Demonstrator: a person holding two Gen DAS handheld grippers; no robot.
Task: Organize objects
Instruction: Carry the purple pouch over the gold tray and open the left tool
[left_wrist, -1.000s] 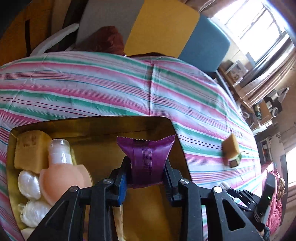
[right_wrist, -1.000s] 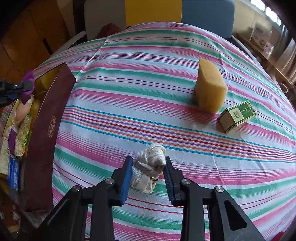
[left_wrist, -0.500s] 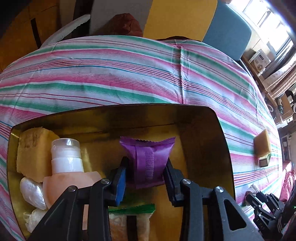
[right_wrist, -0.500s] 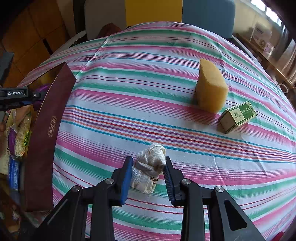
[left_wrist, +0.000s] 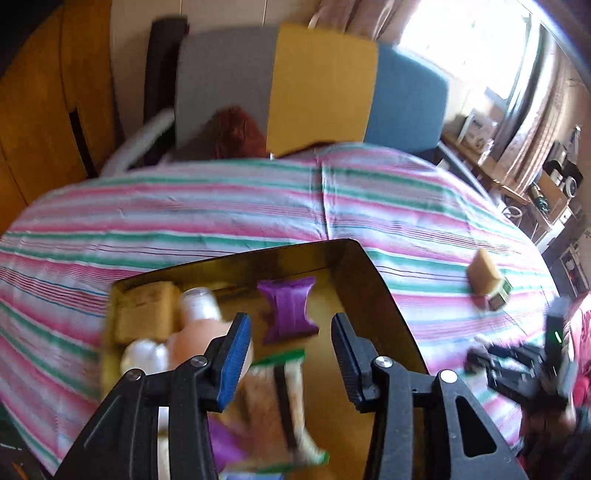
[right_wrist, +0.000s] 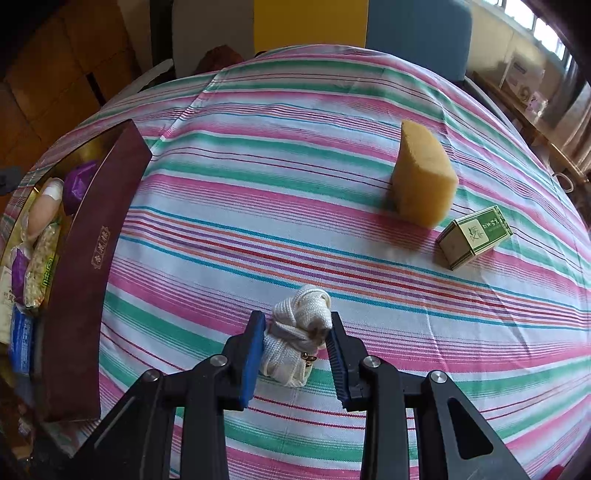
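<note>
A gold-lined box (left_wrist: 373, 295) with dark red walls (right_wrist: 92, 236) stands at the table's left. A purple packet (left_wrist: 290, 310) lies in it, beside a peach bottle (left_wrist: 195, 332), a yellow sponge (left_wrist: 146, 314) and snack packs. My left gripper (left_wrist: 290, 350) is open and empty above the box, back from the packet. My right gripper (right_wrist: 295, 343) is shut on a white rolled cloth (right_wrist: 297, 332) resting on the striped tablecloth. A yellow sponge (right_wrist: 421, 181) and a small green box (right_wrist: 474, 236) lie further right.
Chairs with grey, yellow and blue backs (left_wrist: 325, 88) stand at the table's far edge. A brown bag (left_wrist: 232, 129) sits on one seat. Shelves and clutter (left_wrist: 546, 184) line the right wall under a window. The striped cloth (right_wrist: 295, 147) covers the whole table.
My left gripper has opened and let go of the purple packet, which now lies in the box; the gripper has pulled up and back. The right gripper has stayed on the cloth.
</note>
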